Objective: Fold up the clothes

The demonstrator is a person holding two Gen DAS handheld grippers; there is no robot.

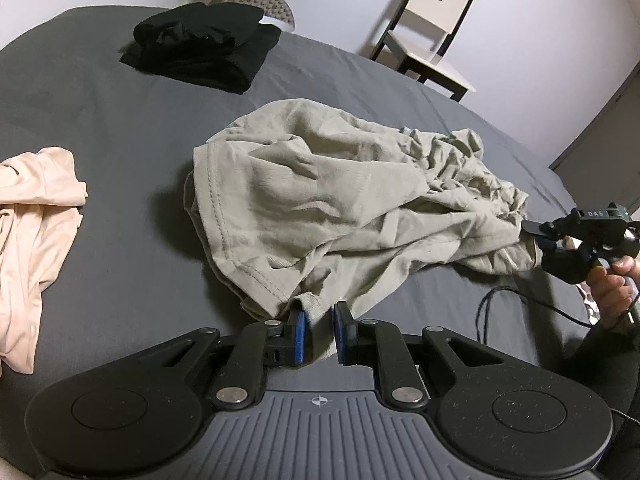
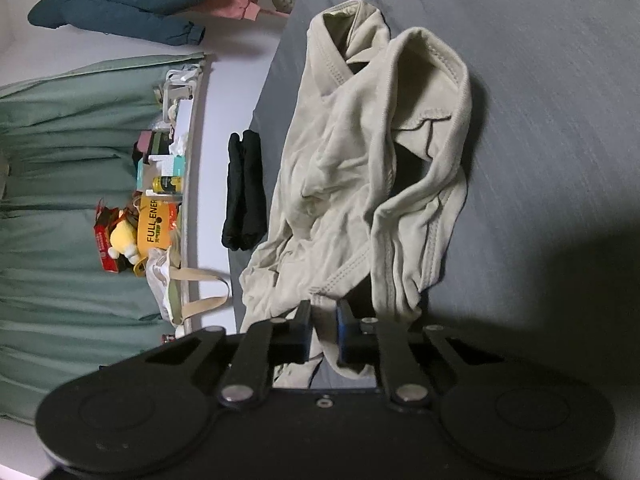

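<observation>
A crumpled khaki garment [image 1: 320, 184] lies mid-bed on the grey sheet [image 1: 120, 140]. My left gripper [image 1: 320, 312] stands open at its near edge. A ribbed hem corner [image 1: 310, 306] touches the tip of the left blue pad, and bare sheet shows between the pads. At the far right, a hand [image 1: 612, 288] holds my right gripper [image 1: 534, 236], which is shut on the garment's other bunched end. In the right wrist view the khaki garment [image 2: 360, 140] runs down between the fingers of the right gripper [image 2: 323, 308].
Folded black clothes [image 1: 200, 52] sit at the bed's far side, and a peach garment [image 1: 32, 220] lies at the left. A chair [image 1: 432, 32] stands beyond the bed. A cable [image 1: 492, 300] trails on the sheet. A green curtain [image 2: 72, 200] and a cluttered sill [image 2: 152, 216] lie off the bed.
</observation>
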